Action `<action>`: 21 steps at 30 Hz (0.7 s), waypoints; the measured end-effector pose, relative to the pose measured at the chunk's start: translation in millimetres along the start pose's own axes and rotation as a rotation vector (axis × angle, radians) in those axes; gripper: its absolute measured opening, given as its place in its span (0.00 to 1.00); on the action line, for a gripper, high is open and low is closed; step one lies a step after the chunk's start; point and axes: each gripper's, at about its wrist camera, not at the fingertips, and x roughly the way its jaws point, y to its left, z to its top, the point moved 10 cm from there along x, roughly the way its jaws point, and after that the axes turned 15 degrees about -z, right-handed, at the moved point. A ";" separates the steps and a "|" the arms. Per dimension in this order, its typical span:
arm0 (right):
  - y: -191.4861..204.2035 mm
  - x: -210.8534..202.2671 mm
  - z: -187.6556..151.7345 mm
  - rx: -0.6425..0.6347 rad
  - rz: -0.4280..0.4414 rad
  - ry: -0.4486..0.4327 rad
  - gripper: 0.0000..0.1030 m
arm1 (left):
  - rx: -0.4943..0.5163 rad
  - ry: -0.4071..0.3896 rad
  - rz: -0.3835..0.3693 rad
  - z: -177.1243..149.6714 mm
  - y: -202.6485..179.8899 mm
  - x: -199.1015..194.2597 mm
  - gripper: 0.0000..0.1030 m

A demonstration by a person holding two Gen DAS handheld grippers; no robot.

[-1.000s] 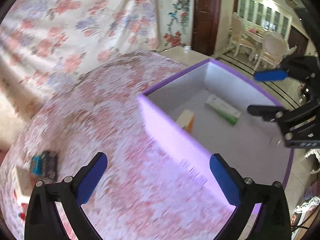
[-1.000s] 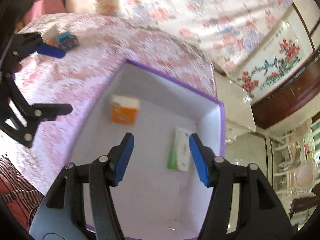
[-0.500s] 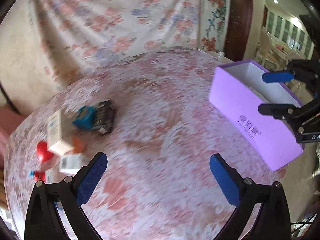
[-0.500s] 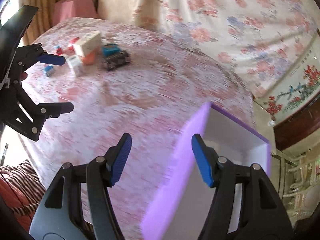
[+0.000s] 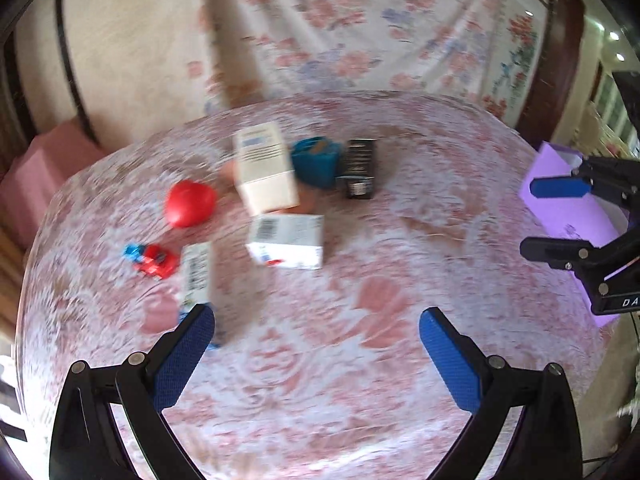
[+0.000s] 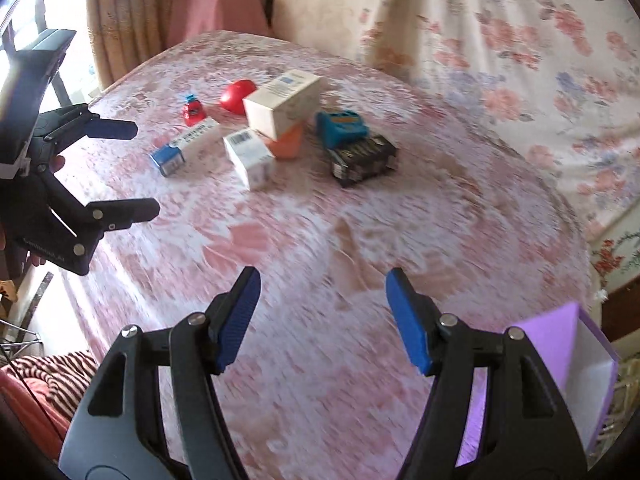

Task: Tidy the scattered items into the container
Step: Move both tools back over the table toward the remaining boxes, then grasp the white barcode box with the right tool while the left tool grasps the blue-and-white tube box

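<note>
Scattered items lie on the round floral table: a red ball, a tall white box, a white barcode box, a blue object, a black pack, a small red-blue toy and a long white-blue box. They also show in the right wrist view: black pack, white barcode box. The purple container stands at the right edge, and at the lower right in the right wrist view. My left gripper is open and empty. My right gripper is open and empty.
A floral cloth hangs behind the table. A pink block stands by the wall at the far left. Striped fabric lies below the table's near edge. An orange cup sits under the tall white box.
Both grippers have swung left, away from the purple container and toward the scattered items. The container has slid to the right edge of both views. Both stay open and empty.
</note>
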 end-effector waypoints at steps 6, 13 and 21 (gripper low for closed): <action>31.9 29.7 20.3 -0.017 0.053 0.004 0.66 | -0.056 -0.019 0.053 -8.2 48.5 -2.7 1.00; 69.3 59.0 42.5 -0.061 0.122 -0.016 0.66 | -0.157 -0.003 0.009 -21.9 91.3 14.5 1.00; 90.6 102.1 64.6 -0.089 0.183 -0.024 0.66 | -0.200 0.033 0.025 -27.2 119.2 45.0 1.00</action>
